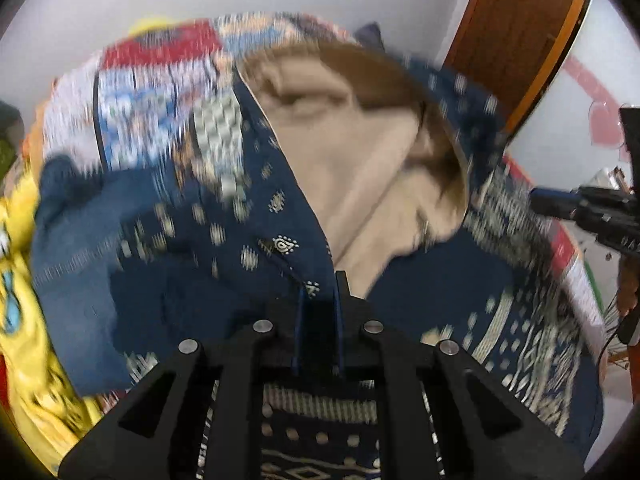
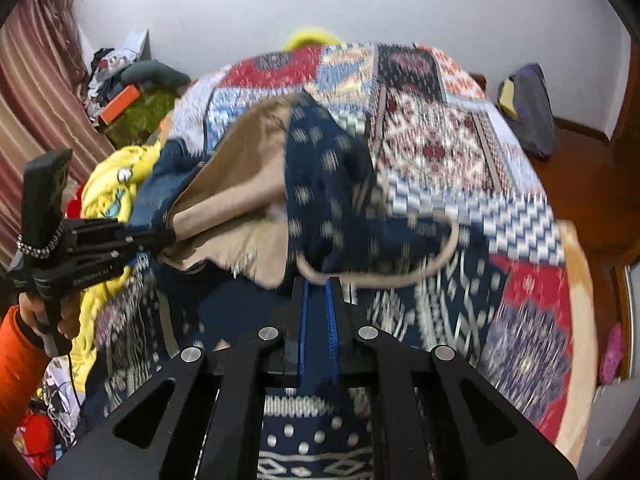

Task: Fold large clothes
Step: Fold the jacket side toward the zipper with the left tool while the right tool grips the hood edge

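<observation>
A large navy garment (image 1: 192,256) with white woven patterns and a beige lining (image 1: 360,168) lies partly lifted over the bed. My left gripper (image 1: 320,286) is shut on its navy edge where the lining meets it. My right gripper (image 2: 318,280) is shut on the beige hem (image 2: 400,276) of the same garment (image 2: 328,184). The left gripper (image 2: 170,236) appears at the left of the right wrist view, pinching a raised beige corner. The right gripper (image 1: 536,202) reaches in from the right of the left wrist view. Both views are motion-blurred.
A patchwork quilt (image 2: 432,136) covers the bed. Yellow cartoon-print fabric (image 2: 116,184) is heaped at the left, near an orange-sleeved hand (image 2: 24,344). A striped curtain (image 2: 32,100) and clutter stand far left. A dark bag (image 2: 528,108) sits on the wooden floor at the right.
</observation>
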Tool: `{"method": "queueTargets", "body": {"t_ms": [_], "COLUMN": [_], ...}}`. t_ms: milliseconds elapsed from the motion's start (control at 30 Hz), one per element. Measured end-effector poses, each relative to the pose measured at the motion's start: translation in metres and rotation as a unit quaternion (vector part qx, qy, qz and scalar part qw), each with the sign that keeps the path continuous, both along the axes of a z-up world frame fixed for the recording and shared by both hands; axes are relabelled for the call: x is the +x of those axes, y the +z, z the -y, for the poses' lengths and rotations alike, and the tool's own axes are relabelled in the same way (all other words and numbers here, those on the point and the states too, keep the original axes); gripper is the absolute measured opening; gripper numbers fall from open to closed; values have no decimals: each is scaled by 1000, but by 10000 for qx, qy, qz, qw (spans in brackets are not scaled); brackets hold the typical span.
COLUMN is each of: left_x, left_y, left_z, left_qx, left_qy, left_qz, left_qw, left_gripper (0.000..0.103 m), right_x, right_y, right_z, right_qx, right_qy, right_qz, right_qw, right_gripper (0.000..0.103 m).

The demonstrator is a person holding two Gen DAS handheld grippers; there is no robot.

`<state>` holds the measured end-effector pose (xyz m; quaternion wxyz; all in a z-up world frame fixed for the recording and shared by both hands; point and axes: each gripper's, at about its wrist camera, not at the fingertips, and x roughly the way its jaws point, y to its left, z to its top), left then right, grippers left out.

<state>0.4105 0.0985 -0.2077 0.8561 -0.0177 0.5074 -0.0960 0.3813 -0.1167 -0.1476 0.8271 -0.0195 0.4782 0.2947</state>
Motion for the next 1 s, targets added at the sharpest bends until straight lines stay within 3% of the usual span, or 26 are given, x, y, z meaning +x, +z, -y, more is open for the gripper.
{"method": "queueTargets", "body": {"t_ms": [67, 200, 267, 333, 400, 467, 567, 700, 800, 967, 1000], "left_x": [-8, -19, -23, -24, -24, -17, 4, 43, 72, 118, 125], "left_y": [-17, -30, -20, -5, 13, 31, 48, 50, 40, 13, 9], "left_z": [3, 2, 0, -6, -14, -23, -36, -50, -53, -48, -47], "left_qx": [139, 134, 188, 170, 125, 113, 122, -148, -254, -117, -88], "left_qy": [9, 46, 45, 91, 195, 364, 619, 773, 844, 835, 860], "left_qz": [-160, -366, -265, -89, 173, 472, 637, 605, 471, 256, 224], "left_qw": [9998, 9992, 9995, 9998, 9996, 9982, 9960, 9951, 9950, 9961, 9960], "left_gripper": [14, 43, 45, 47, 61, 70, 70, 70, 70, 70, 66], "right_x": [-6, -9, -10, -8, -9, -6, 9, 43, 74, 113, 118], "right_y": [-9, -18, -16, -8, 5, 16, 31, 39, 33, 6, 1], "right_z": [5, 17, 18, 15, 13, 10, 0, -27, -53, -78, -80], "right_qx": [30, 242, 284, 79, -54, 20, 143, 93, -44, -161, -210], "right_qy": [-110, -348, -333, -327, -419, -424, -488, -449, -271, -198, -221], "right_qz": [-98, -493, -582, -447, -133, 103, 278, 470, 271, -119, -137], "right_qw": [9999, 9979, 9973, 9984, 9990, 9990, 9983, 9978, 9993, 9996, 9994], "right_gripper": [8, 8, 12, 32, 50, 58, 63, 68, 68, 68, 68]}}
